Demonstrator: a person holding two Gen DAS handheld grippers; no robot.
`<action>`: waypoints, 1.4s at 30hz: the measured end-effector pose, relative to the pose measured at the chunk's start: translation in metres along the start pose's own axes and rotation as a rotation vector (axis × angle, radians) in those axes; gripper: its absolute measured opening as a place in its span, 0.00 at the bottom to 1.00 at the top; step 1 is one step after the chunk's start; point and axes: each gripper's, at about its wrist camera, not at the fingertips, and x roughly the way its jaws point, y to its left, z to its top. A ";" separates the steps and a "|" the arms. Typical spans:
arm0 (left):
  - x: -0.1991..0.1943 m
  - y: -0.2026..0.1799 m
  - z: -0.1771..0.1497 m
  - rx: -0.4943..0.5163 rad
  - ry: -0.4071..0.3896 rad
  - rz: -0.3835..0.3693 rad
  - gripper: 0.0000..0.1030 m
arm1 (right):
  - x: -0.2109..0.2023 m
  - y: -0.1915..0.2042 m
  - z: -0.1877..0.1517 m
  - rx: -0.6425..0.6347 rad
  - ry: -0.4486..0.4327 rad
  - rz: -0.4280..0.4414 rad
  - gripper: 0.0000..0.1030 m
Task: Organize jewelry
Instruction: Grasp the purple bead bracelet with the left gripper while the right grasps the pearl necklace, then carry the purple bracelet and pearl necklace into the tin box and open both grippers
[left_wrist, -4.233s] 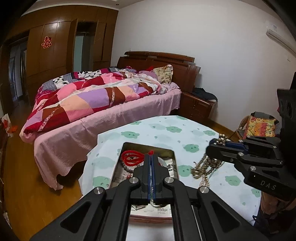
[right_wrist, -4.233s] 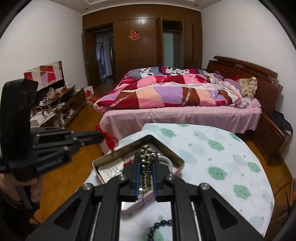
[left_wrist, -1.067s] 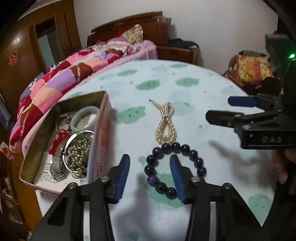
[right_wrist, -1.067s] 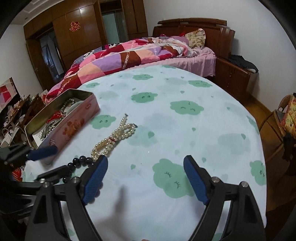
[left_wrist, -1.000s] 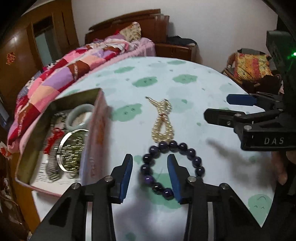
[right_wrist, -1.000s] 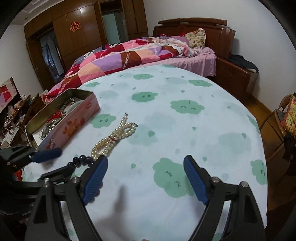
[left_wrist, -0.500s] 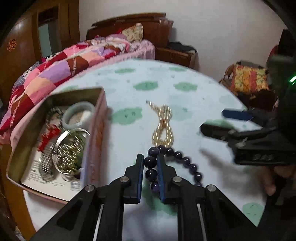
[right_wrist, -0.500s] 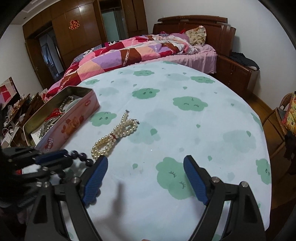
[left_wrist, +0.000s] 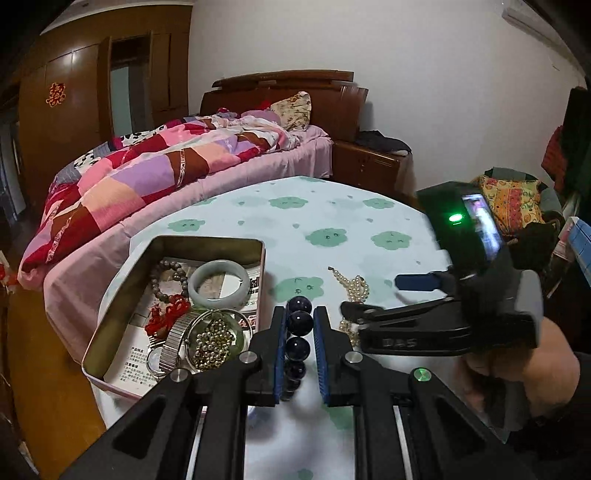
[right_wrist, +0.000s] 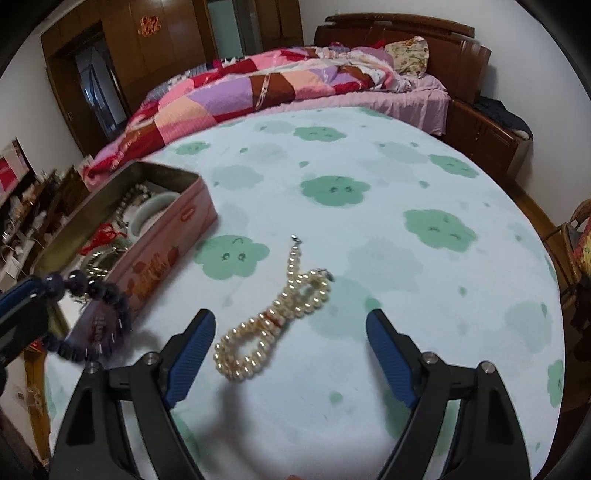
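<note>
My left gripper (left_wrist: 300, 317) is shut on a dark purple bead bracelet (left_wrist: 296, 349) and holds it off the table, beside the open pink tin (left_wrist: 177, 242). In the right wrist view the bracelet (right_wrist: 92, 291) dangles at the left, near the tin's (right_wrist: 166, 173) corner. A pearl necklace (right_wrist: 280, 310) lies looped on the cloud-print tablecloth (right_wrist: 406, 166). My right gripper (right_wrist: 290, 328) hovers open just short of it, nothing between its blue pads. The tin holds a jade bangle (left_wrist: 219, 280), a watch, a red cord and gold beads.
The round table's edge curves close on the left, past the tin, with wooden floor below. A bed with a patchwork quilt (left_wrist: 155, 166) stands beyond the table. A chair with a patterned cushion (left_wrist: 513, 199) is at the right. A hand (left_wrist: 517, 365) holds the right gripper.
The left gripper closed on the purple bracelet and lifted it off the cloth toward the tin. The right gripper slid left over toward the pearl necklace, still open.
</note>
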 end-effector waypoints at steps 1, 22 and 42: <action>0.001 0.000 0.000 -0.001 0.002 -0.004 0.13 | 0.005 0.003 0.001 -0.006 0.014 -0.006 0.79; -0.017 0.003 0.006 -0.002 -0.039 -0.028 0.13 | -0.043 0.003 -0.012 -0.030 -0.118 0.008 0.15; -0.062 0.038 0.037 -0.010 -0.161 0.051 0.13 | -0.091 0.050 0.029 -0.127 -0.323 0.096 0.15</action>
